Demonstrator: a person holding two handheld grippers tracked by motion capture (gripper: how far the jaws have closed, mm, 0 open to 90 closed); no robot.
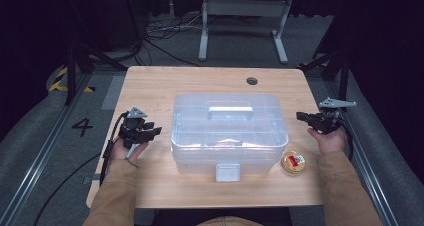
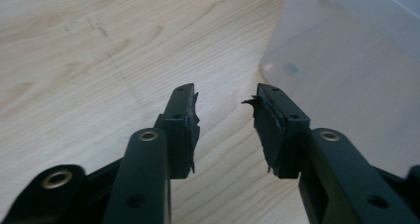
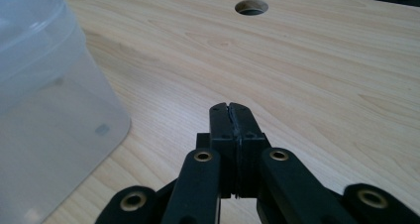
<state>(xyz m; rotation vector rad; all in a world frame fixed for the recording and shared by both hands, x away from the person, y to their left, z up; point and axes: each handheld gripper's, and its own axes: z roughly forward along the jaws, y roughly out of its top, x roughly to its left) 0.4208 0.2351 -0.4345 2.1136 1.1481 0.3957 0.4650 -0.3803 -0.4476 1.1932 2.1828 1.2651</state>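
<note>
My left gripper (image 1: 151, 131) apart, empty; right gripper (image 1: 301, 116) together. Box (image 1: 229, 131) between. Latch (image 1: 227, 172) probably shut; careless lift risks sliding box onto tin (image 1: 292, 162).

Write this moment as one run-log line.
left claw: open, empty | right claw: shut, empty | clear plastic lidded box: untouched, latch closed

A clear, frosted plastic box (image 1: 229, 132) with a pale grey handle and latch sits on the light woodgrain worktop (image 1: 150, 86); at its five o'clock, a tan round tin (image 1: 292, 162) marked red; both hand-held grippers are black, sleeves tan.
</note>
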